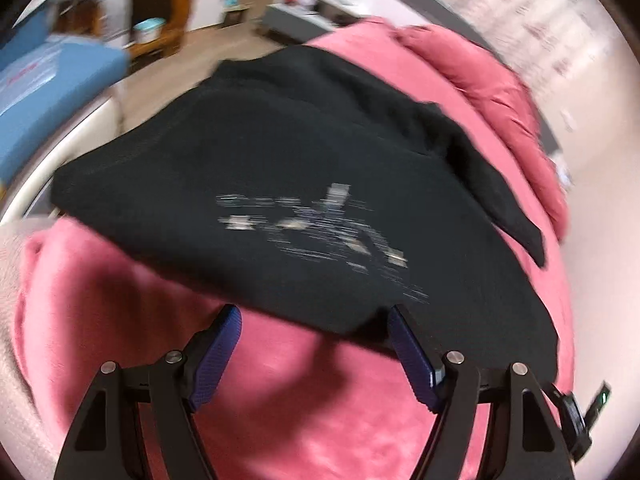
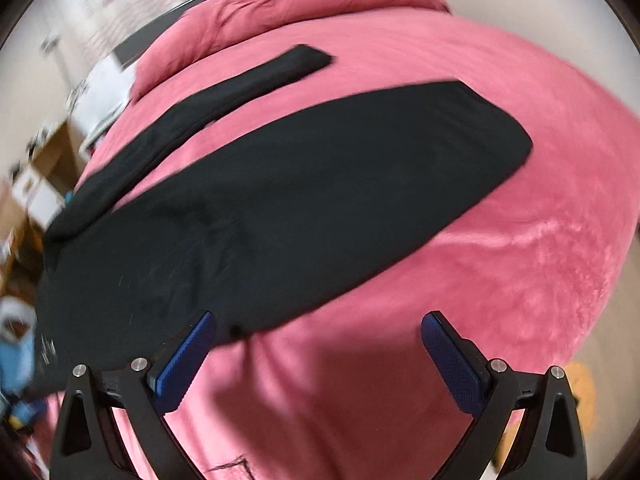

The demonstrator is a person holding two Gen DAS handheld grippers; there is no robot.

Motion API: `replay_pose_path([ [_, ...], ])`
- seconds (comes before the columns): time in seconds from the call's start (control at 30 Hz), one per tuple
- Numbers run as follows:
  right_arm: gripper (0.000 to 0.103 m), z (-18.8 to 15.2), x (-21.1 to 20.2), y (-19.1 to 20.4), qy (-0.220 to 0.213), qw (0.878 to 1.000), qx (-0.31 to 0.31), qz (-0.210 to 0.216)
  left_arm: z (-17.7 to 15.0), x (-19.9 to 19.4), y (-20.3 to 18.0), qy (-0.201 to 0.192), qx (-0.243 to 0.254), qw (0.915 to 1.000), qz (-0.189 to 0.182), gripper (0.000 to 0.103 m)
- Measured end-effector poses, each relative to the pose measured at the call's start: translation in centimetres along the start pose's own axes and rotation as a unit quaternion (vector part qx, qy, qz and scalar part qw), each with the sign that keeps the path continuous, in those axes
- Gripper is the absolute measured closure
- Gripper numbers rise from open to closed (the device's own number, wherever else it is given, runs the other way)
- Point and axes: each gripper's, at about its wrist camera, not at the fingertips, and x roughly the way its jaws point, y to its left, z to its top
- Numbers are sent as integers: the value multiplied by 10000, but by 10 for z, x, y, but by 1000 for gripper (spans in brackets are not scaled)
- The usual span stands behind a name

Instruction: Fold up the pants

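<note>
Nearest me, my left gripper [image 1: 314, 316] and right gripper [image 2: 318, 322] both have their 2 blue pads spread wide with nothing between them, poised just above the pink blanket [image 2: 520, 280]. Just beyond their tips, the black pants [image 2: 280, 184] lie flat on that blanket, 1 leg [image 2: 256, 80] stretching away. Farther off I see a blue box [image 1: 52, 76] and wooden shelves [image 1: 176, 4].
</note>
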Motion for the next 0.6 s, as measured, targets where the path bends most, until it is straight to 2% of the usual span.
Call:
replay_pose_path([
  [0.07,7,12,7,-23,-16,9987,475,171,2,4,10,-21,-258,9996,-78,30],
  [0.13,14,23,16,-44,2,9953,937,260,2,6,7,-135,-248,9995,-107,31],
  [0.2,16,33,23,-58,-73,9913,1258,367,1,10,1,-163,-205,9996,-61,31],
  [0.27,17,41,26,-62,-186,9901,1332,414,3,17,-2,-182,-288,9993,-165,34],
  [0.37,28,54,32,-64,-315,9889,1388,430,10,25,2,-160,-592,9975,-365,35],
  [0.47,48,60,37,-72,-398,9836,1713,406,15,24,2,46,-716,9965,-424,36],
  [0.53,72,64,39,-77,-427,9814,1832,377,22,30,5,146,-793,9955,-491,37],
  [0.57,79,65,39,-78,-460,9815,1816,395,25,31,5,164,-777,9957,-479,46],
  [0.6,82,67,40,-81,-465,9820,1782,426,29,34,4,187,-648,9972,-335,56],
])
